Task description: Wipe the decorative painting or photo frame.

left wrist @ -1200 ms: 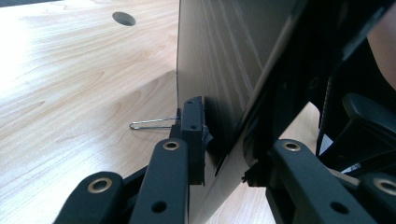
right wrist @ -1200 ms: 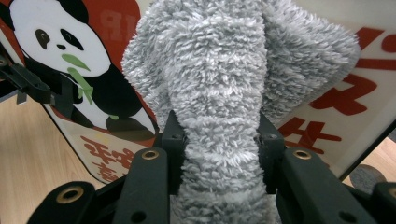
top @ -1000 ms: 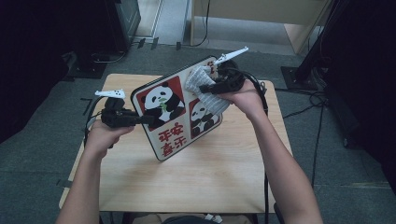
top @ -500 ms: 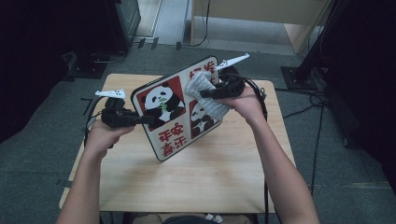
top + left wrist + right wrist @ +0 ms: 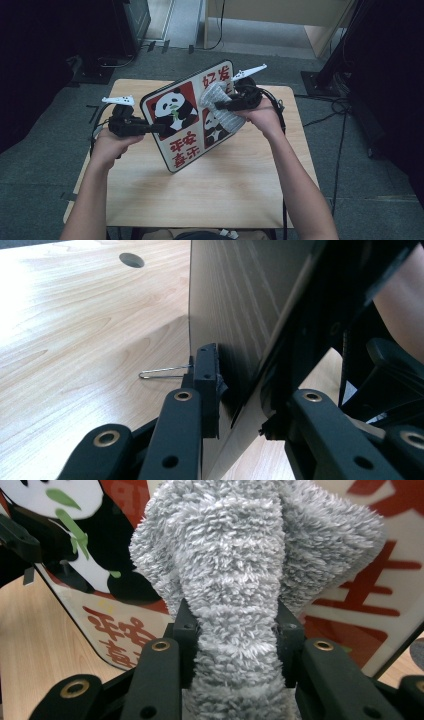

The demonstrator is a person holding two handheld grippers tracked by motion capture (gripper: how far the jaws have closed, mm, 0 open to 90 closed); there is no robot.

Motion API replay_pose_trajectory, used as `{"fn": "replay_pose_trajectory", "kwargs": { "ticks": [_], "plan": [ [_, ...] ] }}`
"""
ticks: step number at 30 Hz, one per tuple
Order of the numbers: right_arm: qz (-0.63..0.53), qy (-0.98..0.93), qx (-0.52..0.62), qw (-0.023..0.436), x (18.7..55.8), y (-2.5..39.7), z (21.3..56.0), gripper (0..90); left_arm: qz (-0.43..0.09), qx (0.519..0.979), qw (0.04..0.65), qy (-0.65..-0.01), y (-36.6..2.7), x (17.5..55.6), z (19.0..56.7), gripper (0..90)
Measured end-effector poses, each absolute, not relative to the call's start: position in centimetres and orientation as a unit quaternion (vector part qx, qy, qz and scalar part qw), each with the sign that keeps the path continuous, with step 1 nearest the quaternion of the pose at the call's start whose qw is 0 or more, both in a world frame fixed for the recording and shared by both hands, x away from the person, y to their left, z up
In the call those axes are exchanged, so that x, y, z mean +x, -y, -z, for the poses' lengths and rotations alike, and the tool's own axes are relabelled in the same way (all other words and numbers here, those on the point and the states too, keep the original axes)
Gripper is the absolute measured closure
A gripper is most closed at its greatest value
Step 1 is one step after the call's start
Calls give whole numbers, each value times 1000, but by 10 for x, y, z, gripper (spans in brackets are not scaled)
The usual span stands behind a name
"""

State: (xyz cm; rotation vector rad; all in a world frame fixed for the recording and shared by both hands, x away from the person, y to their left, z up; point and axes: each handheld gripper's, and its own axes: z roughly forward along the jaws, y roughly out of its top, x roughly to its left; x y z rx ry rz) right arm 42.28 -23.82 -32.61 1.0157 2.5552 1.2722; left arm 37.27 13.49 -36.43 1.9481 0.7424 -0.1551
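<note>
Your left gripper point(image 5: 152, 128) is clamped on the left edge of the panda board point(image 5: 190, 117), holding it tilted up on its lower corner above the wooden table point(image 5: 215, 185); in the left gripper view the jaws pinch the board's edge point(image 5: 235, 340) from both sides. Your right gripper point(image 5: 232, 630) is closed around a grey fluffy cloth point(image 5: 240, 580), which presses against the board's printed face near its upper right part point(image 5: 217, 97).

A wooden table point(image 5: 210, 195) stands on grey carpet point(image 5: 45, 165).
</note>
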Motion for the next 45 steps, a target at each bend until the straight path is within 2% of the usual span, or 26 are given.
{"fn": "replay_pose_trajectory", "kwargs": {
  "ticks": [45],
  "plan": [
    [-403, -844, 354, 26, 416, 251, 382, 650, 68, 806, 500, -311, -134, 373, 364, 749]
  ]
}}
